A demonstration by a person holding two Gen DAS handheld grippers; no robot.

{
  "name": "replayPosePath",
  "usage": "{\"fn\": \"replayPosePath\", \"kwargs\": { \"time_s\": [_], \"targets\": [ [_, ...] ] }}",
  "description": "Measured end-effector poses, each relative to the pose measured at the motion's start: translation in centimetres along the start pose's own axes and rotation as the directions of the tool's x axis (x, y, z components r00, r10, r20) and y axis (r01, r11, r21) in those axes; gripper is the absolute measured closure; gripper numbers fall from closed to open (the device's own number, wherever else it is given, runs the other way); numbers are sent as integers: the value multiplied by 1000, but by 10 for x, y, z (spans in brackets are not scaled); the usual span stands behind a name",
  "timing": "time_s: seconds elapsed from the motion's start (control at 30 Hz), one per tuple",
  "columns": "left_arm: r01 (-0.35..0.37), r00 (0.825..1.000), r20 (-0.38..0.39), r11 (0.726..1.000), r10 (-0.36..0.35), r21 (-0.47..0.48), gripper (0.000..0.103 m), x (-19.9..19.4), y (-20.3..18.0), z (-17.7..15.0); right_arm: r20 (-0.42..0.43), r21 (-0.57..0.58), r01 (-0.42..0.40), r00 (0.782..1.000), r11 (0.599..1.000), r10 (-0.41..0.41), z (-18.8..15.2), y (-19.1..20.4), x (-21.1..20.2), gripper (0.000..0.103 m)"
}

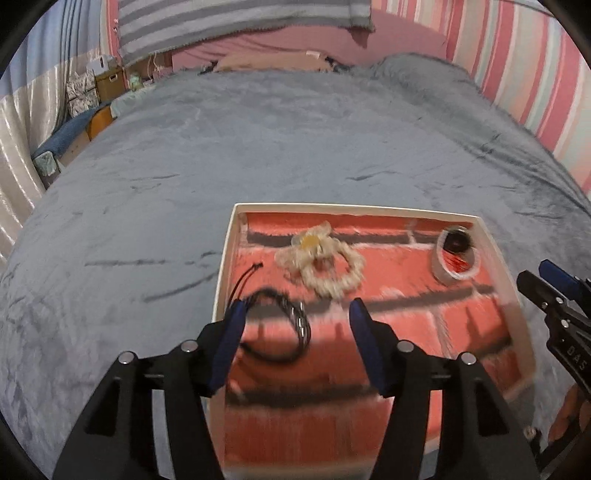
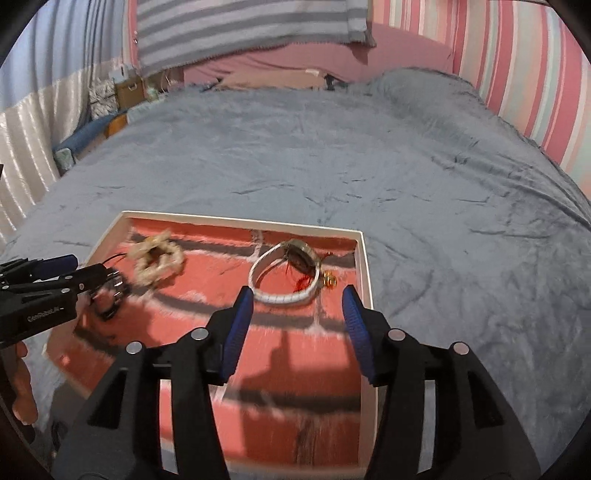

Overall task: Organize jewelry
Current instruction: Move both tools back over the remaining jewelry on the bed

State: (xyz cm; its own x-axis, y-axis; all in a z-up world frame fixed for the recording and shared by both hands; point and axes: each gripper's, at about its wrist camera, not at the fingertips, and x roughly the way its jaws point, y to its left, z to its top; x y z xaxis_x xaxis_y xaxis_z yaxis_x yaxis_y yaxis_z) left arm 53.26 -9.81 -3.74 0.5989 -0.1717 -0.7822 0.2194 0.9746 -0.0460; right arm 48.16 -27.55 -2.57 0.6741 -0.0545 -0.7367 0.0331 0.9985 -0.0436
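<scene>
A shallow white-rimmed tray with a red brick-pattern floor lies on the grey bed cover; it also shows in the right wrist view. In it lie a black cord bracelet, a cream beaded bracelet with a flower and a white-strapped watch. My left gripper is open, low over the tray, its left finger by the black bracelet. My right gripper is open just short of the watch. A small gold piece lies beside the watch. The cream bracelet and the left gripper show at the left.
The grey plush bed cover spreads all around the tray. A pink headboard and a striped blanket stand at the far end. Boxes and a chair sit beside the bed at the left. A pink striped wall runs along the right.
</scene>
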Motion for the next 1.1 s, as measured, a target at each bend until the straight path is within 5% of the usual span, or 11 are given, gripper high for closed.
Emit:
{"fn": "replayPosePath", "kwargs": {
  "time_s": [0.2, 0.53, 1.1],
  "targets": [
    [4, 997, 83, 1000, -4, -4, 34, -73, 2, -49, 75, 21, -29, 997, 999, 28, -38, -1, -66, 40],
    [15, 992, 129, 998, -8, -54, 33, -154, 11, -143, 159, -2, -21, 987, 1000, 21, -124, 10, -158, 22],
    [-84, 983, 166, 996, 85, -8, 33, -190, 13, -256, 154, -3, 46, 987, 999, -45, -220, 3, -205, 19]
  ]
}}
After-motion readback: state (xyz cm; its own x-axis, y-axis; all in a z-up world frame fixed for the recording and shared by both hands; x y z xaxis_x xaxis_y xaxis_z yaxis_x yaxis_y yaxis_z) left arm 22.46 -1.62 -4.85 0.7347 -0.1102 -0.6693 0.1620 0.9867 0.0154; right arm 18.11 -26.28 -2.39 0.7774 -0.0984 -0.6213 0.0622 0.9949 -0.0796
